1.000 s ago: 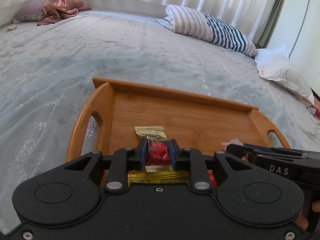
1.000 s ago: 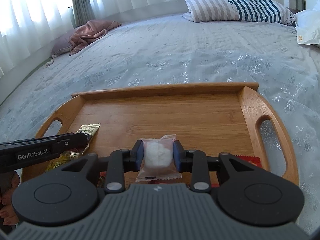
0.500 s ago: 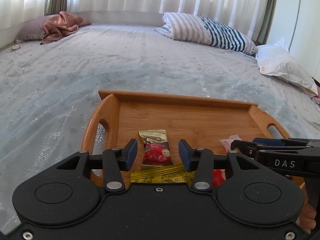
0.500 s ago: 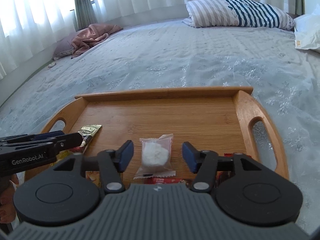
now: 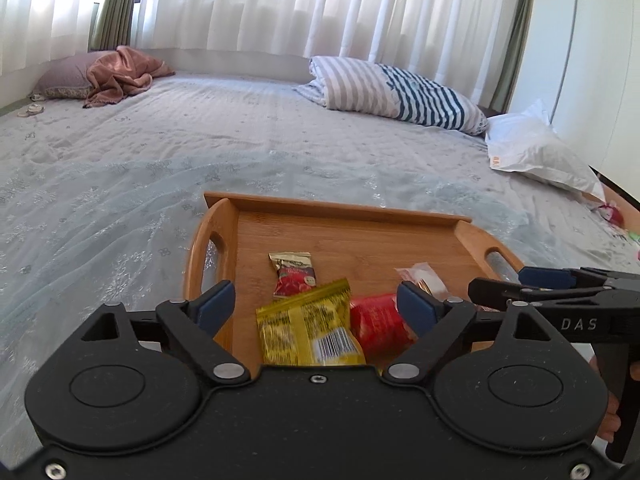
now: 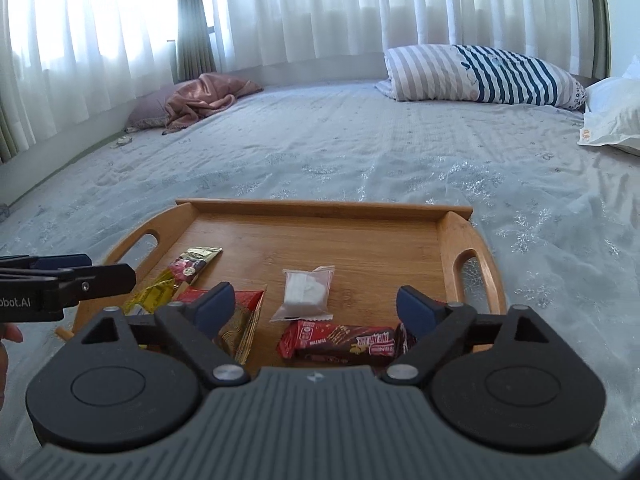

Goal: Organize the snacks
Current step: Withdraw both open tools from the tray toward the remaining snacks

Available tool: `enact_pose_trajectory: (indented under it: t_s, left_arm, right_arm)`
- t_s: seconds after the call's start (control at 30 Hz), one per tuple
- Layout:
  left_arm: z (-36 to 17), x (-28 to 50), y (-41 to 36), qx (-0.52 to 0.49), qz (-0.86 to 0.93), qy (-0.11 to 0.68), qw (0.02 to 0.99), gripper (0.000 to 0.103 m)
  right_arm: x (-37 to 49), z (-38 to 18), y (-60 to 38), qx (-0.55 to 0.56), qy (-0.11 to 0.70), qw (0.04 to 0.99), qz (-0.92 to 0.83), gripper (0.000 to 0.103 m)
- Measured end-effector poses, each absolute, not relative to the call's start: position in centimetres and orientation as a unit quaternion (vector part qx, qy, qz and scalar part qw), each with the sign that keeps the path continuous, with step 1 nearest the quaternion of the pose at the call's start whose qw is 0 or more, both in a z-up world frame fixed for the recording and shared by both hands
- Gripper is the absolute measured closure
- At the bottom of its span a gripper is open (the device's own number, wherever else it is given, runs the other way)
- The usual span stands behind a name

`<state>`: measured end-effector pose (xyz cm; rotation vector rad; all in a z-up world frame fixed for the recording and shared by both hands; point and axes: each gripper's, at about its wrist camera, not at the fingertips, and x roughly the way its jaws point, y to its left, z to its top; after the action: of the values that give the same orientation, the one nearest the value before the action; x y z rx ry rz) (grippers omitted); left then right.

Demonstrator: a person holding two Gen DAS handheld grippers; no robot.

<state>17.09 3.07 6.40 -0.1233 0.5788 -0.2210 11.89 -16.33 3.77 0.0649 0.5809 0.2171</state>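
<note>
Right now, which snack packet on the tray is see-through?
The clear packet with the white piece inside, mid-tray ahead of the right claw. The other wrappers are opaque red or yellow.

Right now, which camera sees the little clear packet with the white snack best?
The right wrist view. There the clear packet lies whole and unblocked on the wooden tray, straight ahead between the open tongs. In the left wrist view it sits off to the right, smaller, with the left tongs' right finger covering its near edge.
</note>
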Motion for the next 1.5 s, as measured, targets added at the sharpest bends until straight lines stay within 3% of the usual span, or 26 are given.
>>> enact_pose_trajectory:
  t_s: [0.07, 0.97, 1.5]
  left_arm:
    - [6.5, 15.9, 3.1, -0.059, -0.108, 0.279, 0.952, 0.015]
    - [4.6, 7.4, 3.1, -0.041, -0.098, 0.27, 0.957, 0.011]
    - [2.4, 5.7, 2.9, -0.027, -0.085, 0.278, 0.956, 0.008]
  right_arm:
    - [10.9, 4.0, -16.2, 0.025, 0.275, 0.955, 0.108, 0.0]
    - [0.5, 2.1, -14.3, -0.042, 0.207, 0.971, 0.115, 0.0]
    - [-2.8, -0.6, -14.4, -0.039, 0.21, 0.973, 0.087, 0.0]
